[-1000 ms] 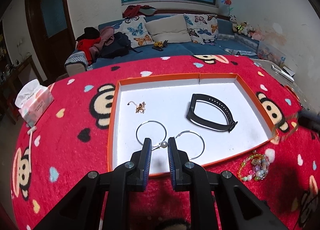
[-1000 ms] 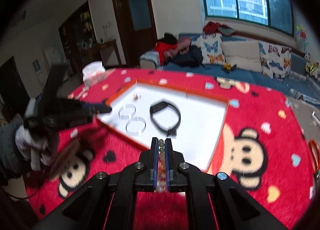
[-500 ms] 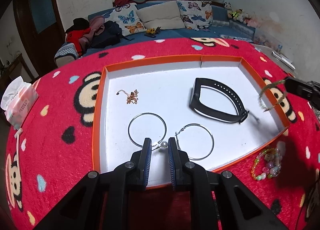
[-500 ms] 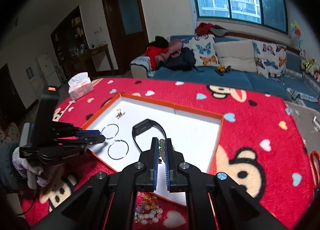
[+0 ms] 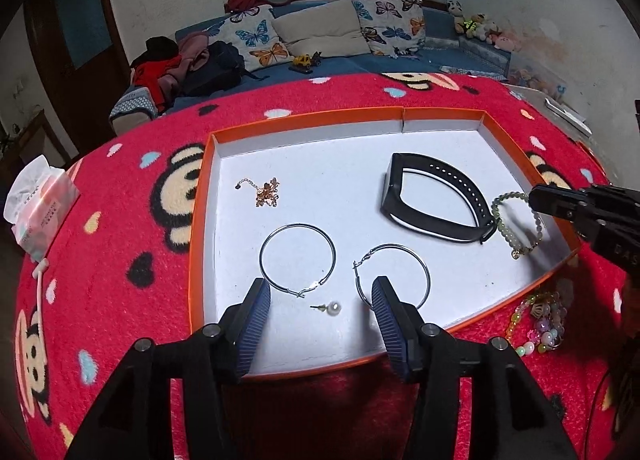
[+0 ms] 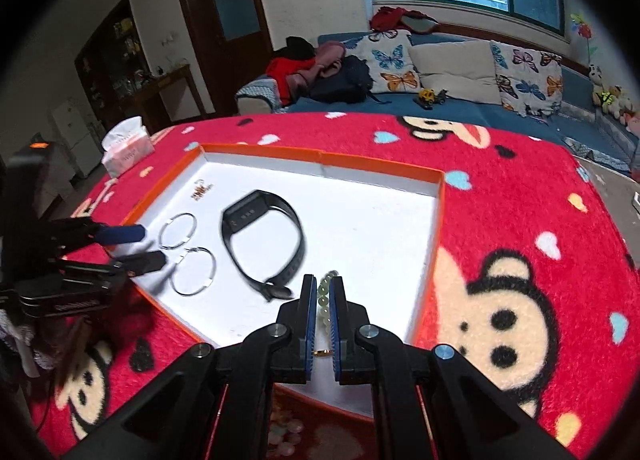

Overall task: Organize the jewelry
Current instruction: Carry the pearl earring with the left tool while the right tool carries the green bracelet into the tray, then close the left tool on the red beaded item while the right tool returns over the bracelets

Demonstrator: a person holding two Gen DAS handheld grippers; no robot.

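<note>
While the left gripper (image 5: 320,298) stands with its jaws spread wide over the near edge of the orange-rimmed tray (image 5: 304,120), a pearl stud earring (image 5: 331,307) lies loose on the white floor between its fingers, apparently just set down. Just beyond it rest two silver hoop earrings (image 5: 297,256), side by side, and farther back a small gold chain (image 5: 264,191). The right gripper (image 6: 321,298) is clamped on a pale green bead bracelet (image 5: 516,220), holding it over the tray's right part, just beside the black smart band (image 5: 436,198); whether the bracelet touches the floor cannot be told. The step in hand looks like placing this bracelet in the tray. Next, the right gripper probably needs to lower, release clear of the band, then fetch the colourful bead bracelet (image 5: 540,320) lying outside on the red desk cover (image 5: 120,196).
</note>
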